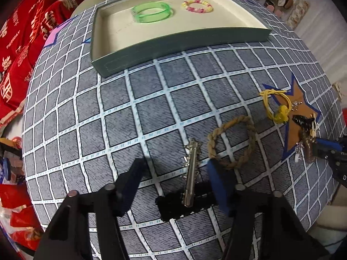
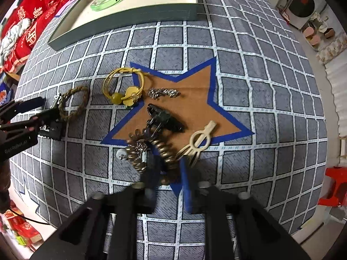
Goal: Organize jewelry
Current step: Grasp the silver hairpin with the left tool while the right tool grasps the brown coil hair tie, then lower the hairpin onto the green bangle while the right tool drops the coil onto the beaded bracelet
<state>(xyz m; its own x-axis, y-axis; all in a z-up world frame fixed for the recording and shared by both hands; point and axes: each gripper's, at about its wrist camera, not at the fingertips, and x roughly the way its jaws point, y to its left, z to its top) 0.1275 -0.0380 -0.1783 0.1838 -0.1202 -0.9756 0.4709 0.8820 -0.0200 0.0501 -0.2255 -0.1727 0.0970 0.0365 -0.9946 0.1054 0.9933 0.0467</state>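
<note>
We are straddling hair clip (image 1: 192,173) with left claw (image 1: 180,173), jaws apart, its length running straight ahead; right claw (image 2: 168,169) clamping coil bracelet (image 2: 162,151).

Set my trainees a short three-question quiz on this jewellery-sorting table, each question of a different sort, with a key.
1. Multiple choice: how many pieces lie in the grey-green tray with the cream floor? A one; B two; C four.
2. True or false: the braided tan rope bracelet lies inside the tray.
3. Short answer: what lies between the open fingers of the left claw?
Key: 1 B, the translucent green bangle and the pink-and-yellow beaded bracelet. 2 False, it lies on the checked cloth. 3 The silver metal hair clip.
</note>
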